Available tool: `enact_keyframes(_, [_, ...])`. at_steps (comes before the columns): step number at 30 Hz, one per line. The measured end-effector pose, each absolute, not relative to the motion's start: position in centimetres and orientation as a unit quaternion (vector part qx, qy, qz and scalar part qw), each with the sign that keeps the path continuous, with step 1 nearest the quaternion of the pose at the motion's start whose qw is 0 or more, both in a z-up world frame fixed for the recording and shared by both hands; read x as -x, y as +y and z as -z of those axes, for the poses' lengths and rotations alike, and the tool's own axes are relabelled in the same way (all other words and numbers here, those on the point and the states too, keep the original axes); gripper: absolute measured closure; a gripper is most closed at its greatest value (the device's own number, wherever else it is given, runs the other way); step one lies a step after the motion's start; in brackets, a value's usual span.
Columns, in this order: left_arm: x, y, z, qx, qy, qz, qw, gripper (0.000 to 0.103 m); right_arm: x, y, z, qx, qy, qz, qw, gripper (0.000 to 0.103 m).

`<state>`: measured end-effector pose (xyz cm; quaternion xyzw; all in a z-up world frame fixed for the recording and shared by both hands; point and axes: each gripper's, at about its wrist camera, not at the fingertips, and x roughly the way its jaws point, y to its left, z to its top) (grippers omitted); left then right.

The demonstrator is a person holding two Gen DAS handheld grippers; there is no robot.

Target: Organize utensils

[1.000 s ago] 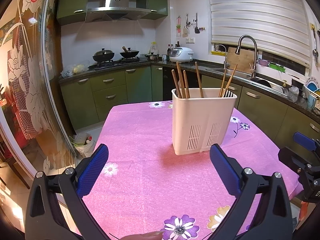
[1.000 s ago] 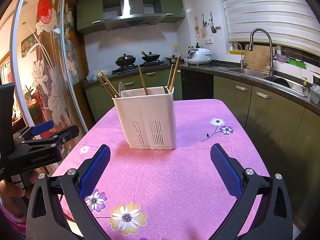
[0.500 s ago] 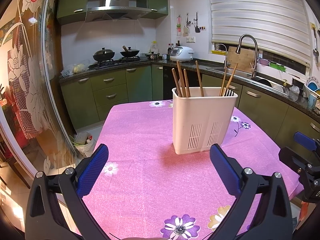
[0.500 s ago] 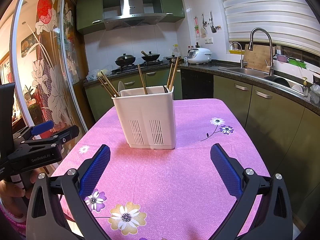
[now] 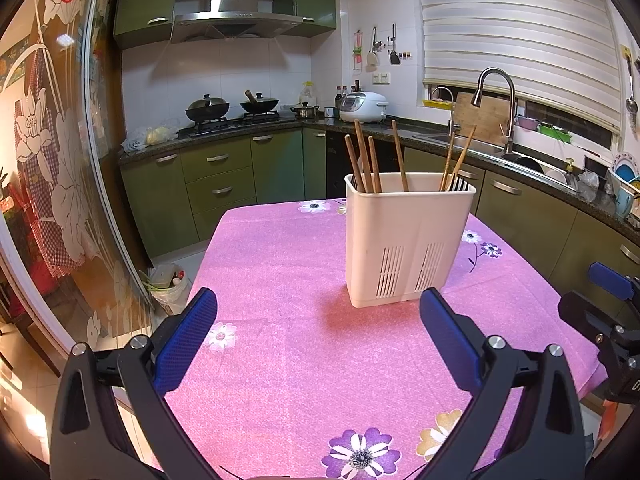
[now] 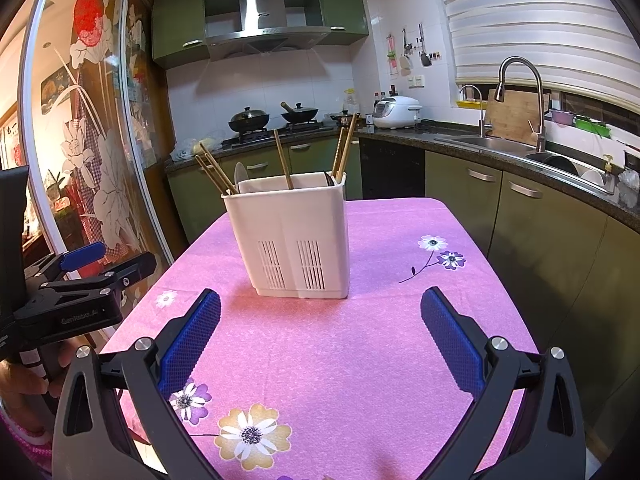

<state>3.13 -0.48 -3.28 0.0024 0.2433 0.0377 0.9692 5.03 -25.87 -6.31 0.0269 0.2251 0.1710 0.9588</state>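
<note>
While hovering above the pink tablecloth (image 5: 280, 264), both left gripper (image 5: 318, 332) and right gripper (image 6: 320, 330) gaping wide, gripping nothing, facing the chopstick-filled utensil holder (image 5: 404, 240).

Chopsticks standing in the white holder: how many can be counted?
6: four lean at one end of the utensil holder, at and; two cross at the other end, and. Shorter ones may be hidden inside.

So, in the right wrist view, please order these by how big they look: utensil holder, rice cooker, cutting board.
1. Utensil holder, though it is nearest.
2. Cutting board.
3. Rice cooker, not much smaller.
</note>
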Motion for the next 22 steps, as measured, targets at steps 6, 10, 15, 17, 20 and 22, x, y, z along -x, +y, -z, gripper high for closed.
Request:
enact_keyframes(6, [-3.16, -0.47, 3.15, -0.004, 0.243, -0.036, 0.969, 0.007, -5.11, -25.64, 6.29, -0.027, 0.228, -0.171, 0.958, 0.004])
enact_keyframes(10, [-2.97, -0.44, 2.95, 0.001, 0.233, -0.029, 0.972, 0.007, -5.18, -25.66, 6.26, -0.027, 0.228, -0.171, 0.958, 0.004])
enact_keyframes(15, [-2.60, -0.58, 2.46, -0.003, 0.222, -0.029, 0.975, 0.007, -5.18, -25.58, 6.23, -0.026, 0.227, -0.172, 0.958, 0.005])
enact_keyframes(17, [-2.63, -0.40, 2.41, 0.000, 0.224, -0.028, 0.974, 0.007, -5.15, -25.48, 6.22, -0.024, 0.227, -0.173, 0.958, 0.004])
enact_keyframes(20, [-2.69, -0.15, 2.41, 0.000, 0.227, -0.028, 0.974, 0.007, -5.11, -25.40, 6.14, -0.023, 0.227, -0.172, 0.958, 0.004])
enact_keyframes(22, [-2.85, 0.02, 2.42, 0.003, 0.231, -0.027, 0.973, 0.007, -5.06, -25.35, 6.09, -0.023, 0.227, -0.172, 0.958, 0.004])
